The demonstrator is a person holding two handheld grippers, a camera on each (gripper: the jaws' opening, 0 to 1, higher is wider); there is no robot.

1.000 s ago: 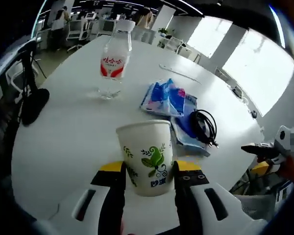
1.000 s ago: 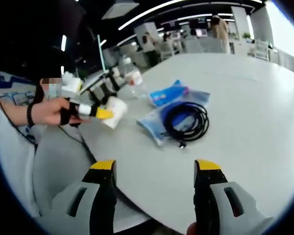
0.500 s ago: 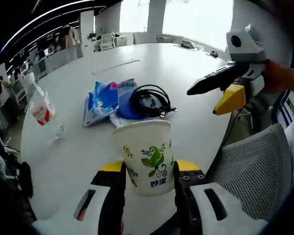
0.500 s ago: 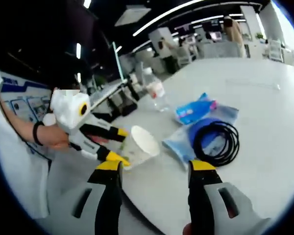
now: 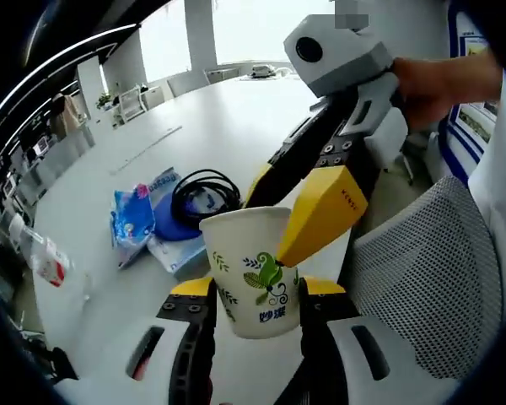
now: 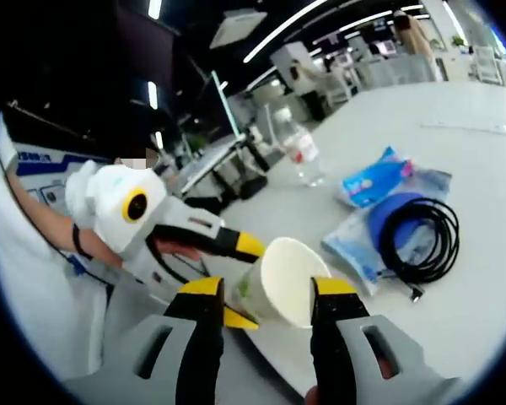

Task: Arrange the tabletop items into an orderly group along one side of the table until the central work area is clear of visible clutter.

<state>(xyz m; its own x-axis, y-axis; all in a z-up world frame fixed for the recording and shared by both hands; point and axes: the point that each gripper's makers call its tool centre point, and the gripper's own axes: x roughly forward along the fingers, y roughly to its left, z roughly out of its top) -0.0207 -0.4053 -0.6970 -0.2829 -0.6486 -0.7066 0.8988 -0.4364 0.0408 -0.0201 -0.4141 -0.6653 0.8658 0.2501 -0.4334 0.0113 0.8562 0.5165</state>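
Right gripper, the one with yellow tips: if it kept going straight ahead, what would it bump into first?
Probably the white paper cup with green leaf print, held by the left gripper; its open mouth sits between the right gripper's jaws.

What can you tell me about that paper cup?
The cup is white paper with a green leaf print and dark characters. It looks empty in the right gripper view. The left gripper clamps its sides, and the right gripper has its yellow-tipped jaws at the rim, one seemingly inside, one outside.
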